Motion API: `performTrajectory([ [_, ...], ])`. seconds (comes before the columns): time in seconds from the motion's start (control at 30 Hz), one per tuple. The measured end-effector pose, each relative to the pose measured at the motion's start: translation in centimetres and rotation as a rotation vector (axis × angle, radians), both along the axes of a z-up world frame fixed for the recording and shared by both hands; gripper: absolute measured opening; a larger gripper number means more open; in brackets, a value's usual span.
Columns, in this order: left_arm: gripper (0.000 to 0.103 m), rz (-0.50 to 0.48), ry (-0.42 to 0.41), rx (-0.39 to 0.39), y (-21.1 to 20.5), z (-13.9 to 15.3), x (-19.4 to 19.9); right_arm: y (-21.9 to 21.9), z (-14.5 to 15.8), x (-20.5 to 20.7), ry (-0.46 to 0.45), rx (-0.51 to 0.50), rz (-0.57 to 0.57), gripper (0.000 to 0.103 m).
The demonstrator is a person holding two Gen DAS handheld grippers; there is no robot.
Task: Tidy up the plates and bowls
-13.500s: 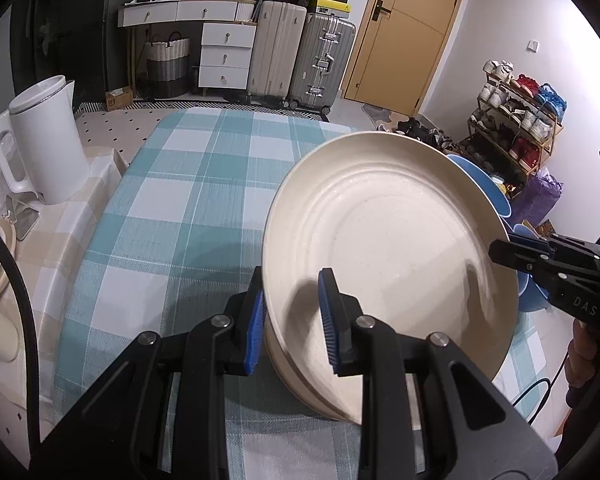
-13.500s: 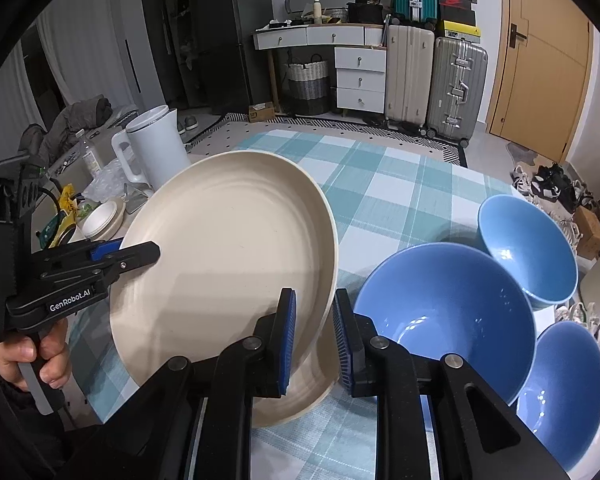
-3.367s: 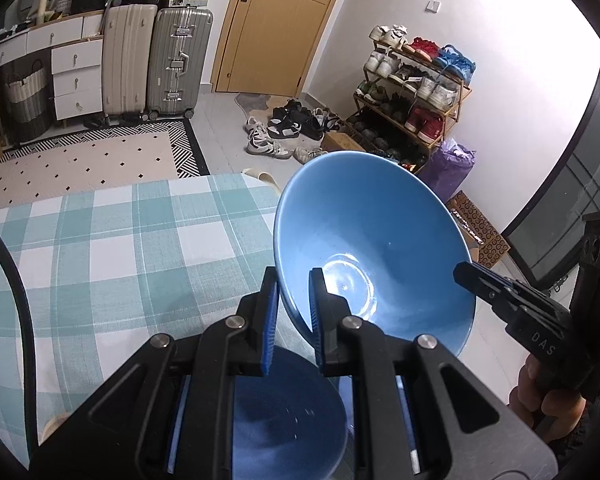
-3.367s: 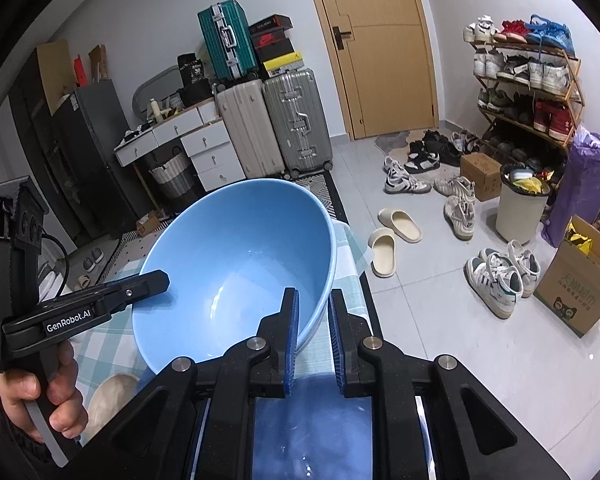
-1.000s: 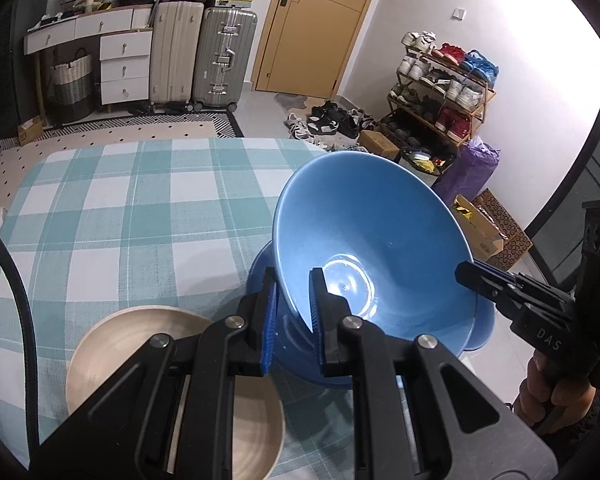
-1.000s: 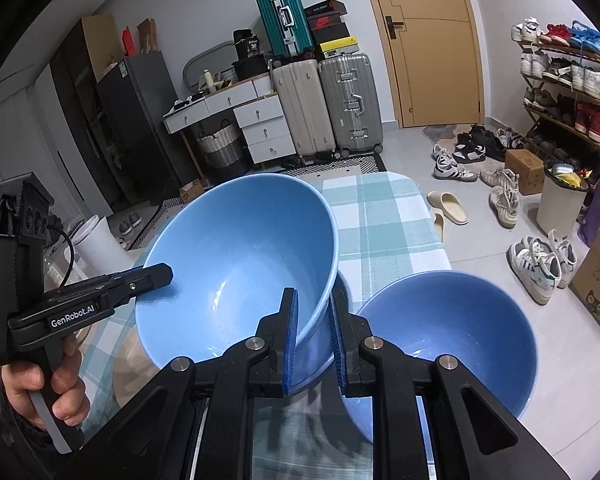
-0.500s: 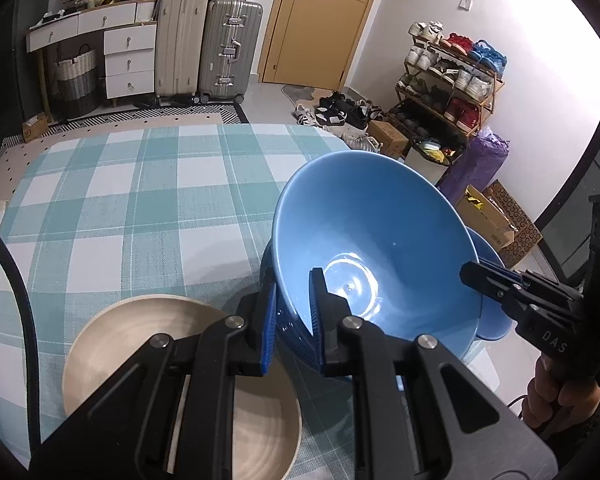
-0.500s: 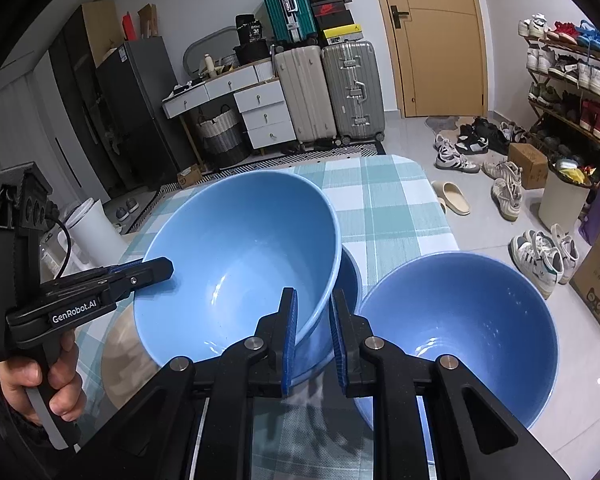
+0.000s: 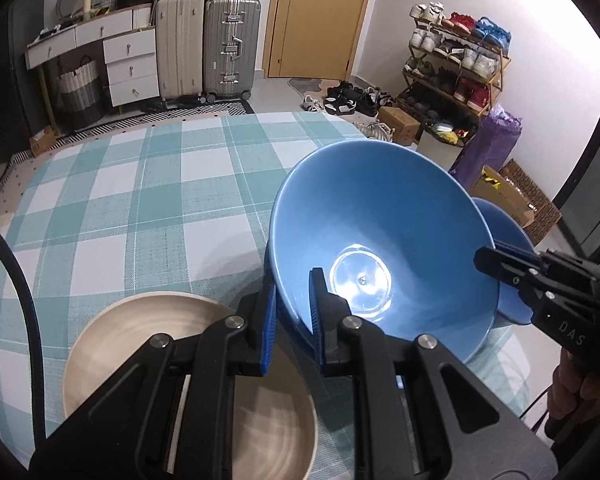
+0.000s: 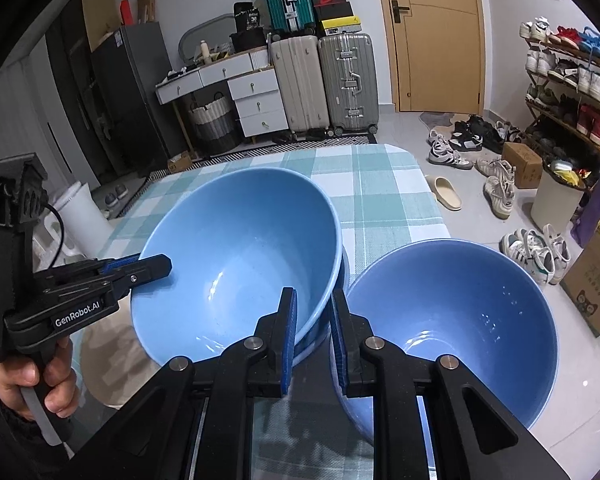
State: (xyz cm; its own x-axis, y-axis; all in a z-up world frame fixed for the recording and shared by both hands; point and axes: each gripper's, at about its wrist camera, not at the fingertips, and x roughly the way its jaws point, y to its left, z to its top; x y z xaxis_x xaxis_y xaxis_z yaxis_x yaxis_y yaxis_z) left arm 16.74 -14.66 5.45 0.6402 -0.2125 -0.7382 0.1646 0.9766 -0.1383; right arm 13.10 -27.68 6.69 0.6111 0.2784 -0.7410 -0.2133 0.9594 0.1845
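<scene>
We record a surface (image 9: 148,184) covered by a teal and white checked cloth, seen from both wrist views.

Largest item on it: a cream plate (image 9: 140,344), lying flat at the near left of the left wrist view, partly hidden behind the left gripper's body.

Next, the held blue bowl (image 9: 380,232), tilted with its opening toward the cameras. We note a second blue rim showing directly beneath it in the right wrist view, so it sits in or just over a lower blue bowl (image 10: 332,300); we cannot tell whether the two touch.

A separate blue bowl (image 10: 452,320) stands just beside this pair, at the surface's right edge, upright and uncovered.

The left gripper (image 9: 292,316) is clamped on the near rim of the held bowl, one pad inside the wall and one outside. The right gripper (image 10: 314,332) is clamped on the opposite rim of the same bowl in the same manner. Each gripper appears in the other's view at the bowl's far rim.

A hand (image 10: 32,380) grips the left gripper's handle at the lower left of the right wrist view.
</scene>
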Motion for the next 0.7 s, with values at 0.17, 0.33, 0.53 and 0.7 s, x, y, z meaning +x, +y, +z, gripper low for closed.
performTrajectory([
  [0.17, 0.012, -0.001, 0.006, 0.027, -0.3, -0.7, 0.1, 0.4, -0.7, 0.1, -0.003, -0.036, 0.0, 0.017],
  [0.33, 0.012, 0.001, 0.008, 0.049, -0.5, -1.2, 0.4, 0.8, -1.1, 0.1, -0.01, -0.065, -0.004, 0.017],
  [0.53, 0.012, 0.01, 0.006, 0.075, -0.6, -1.6, 0.6, 1.2, -1.7, 0.1, -0.013, -0.098, -0.016, 0.017],
  [0.7, 0.013, 0.013, 0.001, 0.087, -0.8, -1.7, 0.6, 1.8, -2.1, -0.2, -0.022, -0.131, -0.022, 0.017],
])
